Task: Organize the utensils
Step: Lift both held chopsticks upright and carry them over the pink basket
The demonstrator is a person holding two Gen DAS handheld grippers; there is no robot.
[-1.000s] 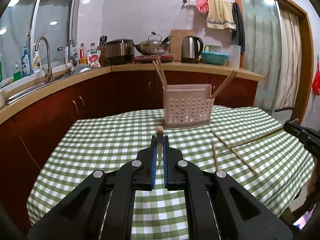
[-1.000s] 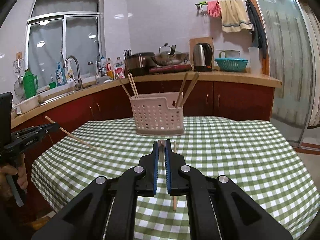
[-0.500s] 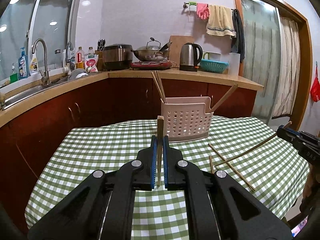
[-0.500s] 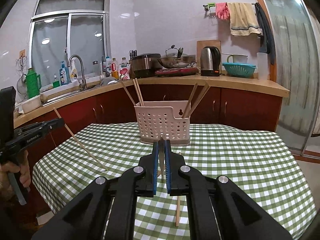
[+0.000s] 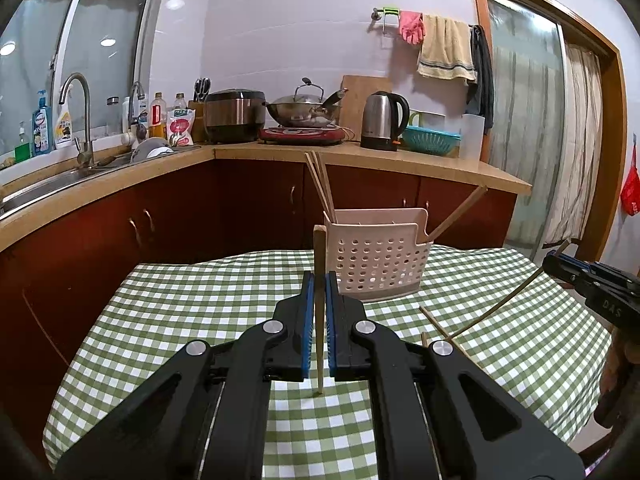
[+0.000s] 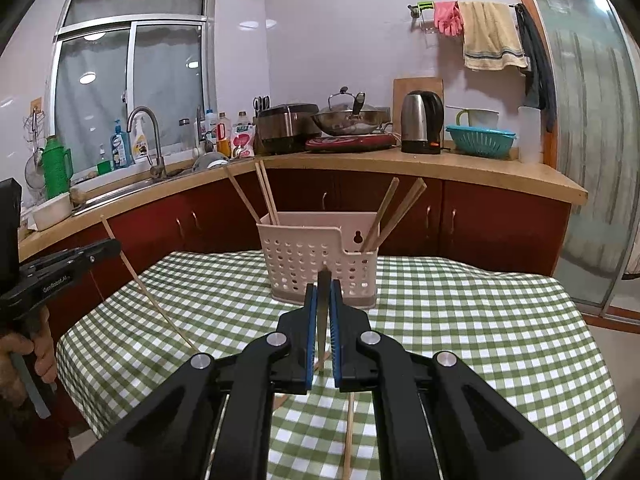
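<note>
Both chopsticks have lifted off the table near the basket (image 5: 378,256), left gripper (image 5: 319,312) and right gripper (image 6: 323,320) each clamped shut on one.

Both wrist cams sit low over the surface (image 5: 200,312), facing the basket (image 5: 380,256) & kitchen wall; left cam views from left, right cam from right.

Right gripper (image 6: 322,280) clamped on a chopstick (image 6: 321,322), pointing at the pink perforated basket (image 6: 316,258) on the far side of the checked tablecloth (image 6: 460,320). Chopsticks lean out of the basket's left and right ends. At far left, the left gripper (image 6: 114,245) grips another chopstick (image 6: 148,296). One more lies near (image 6: 349,436).
</note>
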